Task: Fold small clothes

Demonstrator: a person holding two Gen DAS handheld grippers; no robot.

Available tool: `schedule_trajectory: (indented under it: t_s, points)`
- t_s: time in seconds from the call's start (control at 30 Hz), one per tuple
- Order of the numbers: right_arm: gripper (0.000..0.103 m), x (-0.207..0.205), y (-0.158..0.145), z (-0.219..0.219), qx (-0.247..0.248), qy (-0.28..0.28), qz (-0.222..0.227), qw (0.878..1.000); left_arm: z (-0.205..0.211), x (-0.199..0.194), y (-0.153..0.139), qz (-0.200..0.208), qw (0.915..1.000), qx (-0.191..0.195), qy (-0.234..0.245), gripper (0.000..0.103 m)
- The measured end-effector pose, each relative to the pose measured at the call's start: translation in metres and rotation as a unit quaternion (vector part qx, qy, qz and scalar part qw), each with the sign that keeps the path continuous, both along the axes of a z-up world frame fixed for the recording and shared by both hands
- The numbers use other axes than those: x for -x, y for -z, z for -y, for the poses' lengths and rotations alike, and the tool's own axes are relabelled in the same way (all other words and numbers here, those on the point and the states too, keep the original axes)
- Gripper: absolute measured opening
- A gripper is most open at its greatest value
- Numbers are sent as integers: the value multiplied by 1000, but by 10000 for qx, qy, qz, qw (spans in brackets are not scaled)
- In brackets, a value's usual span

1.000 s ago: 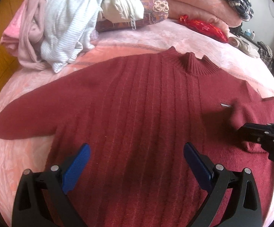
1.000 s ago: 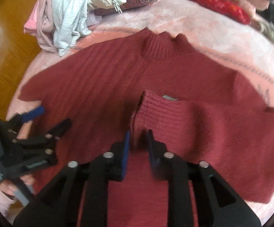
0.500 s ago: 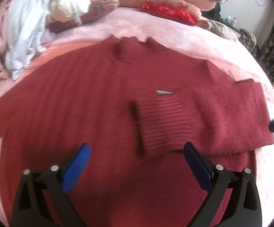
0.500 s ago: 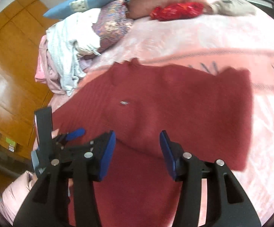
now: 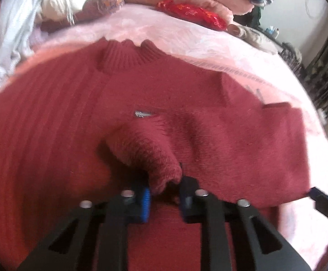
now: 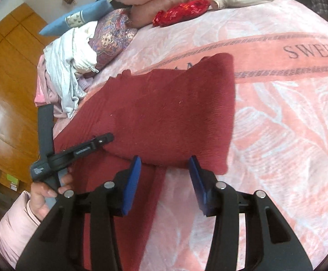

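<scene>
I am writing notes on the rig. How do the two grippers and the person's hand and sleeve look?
Both grippers are black plastic with triangular cut-outs, silver rivets and blue pads on the fingers: left gripper, right gripper. In the right wrist view, the left gripper's body carries small white markings, too small to read. The bare hand comes out of a pale pink padded sleeve. No cables show.

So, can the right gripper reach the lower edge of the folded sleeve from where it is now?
Probably yes. The right gripper is open just before the sleeve edge, with nothing between them. The left gripper grips the cuff further left, clear of that path.
</scene>
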State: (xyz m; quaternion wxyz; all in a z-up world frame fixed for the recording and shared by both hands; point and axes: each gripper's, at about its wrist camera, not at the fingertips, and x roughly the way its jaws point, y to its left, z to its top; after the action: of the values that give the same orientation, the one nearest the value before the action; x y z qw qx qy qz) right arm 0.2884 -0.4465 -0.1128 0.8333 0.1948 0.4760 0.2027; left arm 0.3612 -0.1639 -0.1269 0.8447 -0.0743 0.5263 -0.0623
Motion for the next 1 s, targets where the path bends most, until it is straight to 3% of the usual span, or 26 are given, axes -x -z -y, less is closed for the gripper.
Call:
schedule_trajectory:
  t_s: [0.1,0.23,0.37,0.5,0.57,0.7,0.8,0.83,0.93,1.0]
  points:
    - [45,0,-2,-3,65,6,36,10000,-12,-1,-6,-86,9998,167,14,16]
    - [43,-4,-2,-14,99,-37,39,9999,-41,-3,-25,269,9994,-214,-61,16]
    - [42,-11,0,-35,149,-123,16,9998,-86,-10,-42,495,9980,-235,-305,16]
    - [42,-17,1,-53,192,-174,-9,9997,-131,-13,-54,828,9929,-537,-670,17]
    - [50,-22,2,-59,248,-115,-62,9996,-146,-15,-48,815,9918,-666,-730,17]
    - [60,-35,14,-63,153,194,-324,9992,-165,-20,-23,583,9931,-504,-885,20]
    - [63,-46,27,-62,210,366,-627,9971,-164,-23,-15,608,9924,-603,-885,24]
    - [61,-49,33,-61,237,390,-689,9966,-164,-22,-14,614,9921,-664,-865,25]
    - [38,-56,49,-62,402,390,-917,9942,-158,-23,-5,518,9912,-892,-835,34]
    - [34,-55,52,-64,581,339,-901,9937,-158,-22,1,479,9906,-996,-806,41]
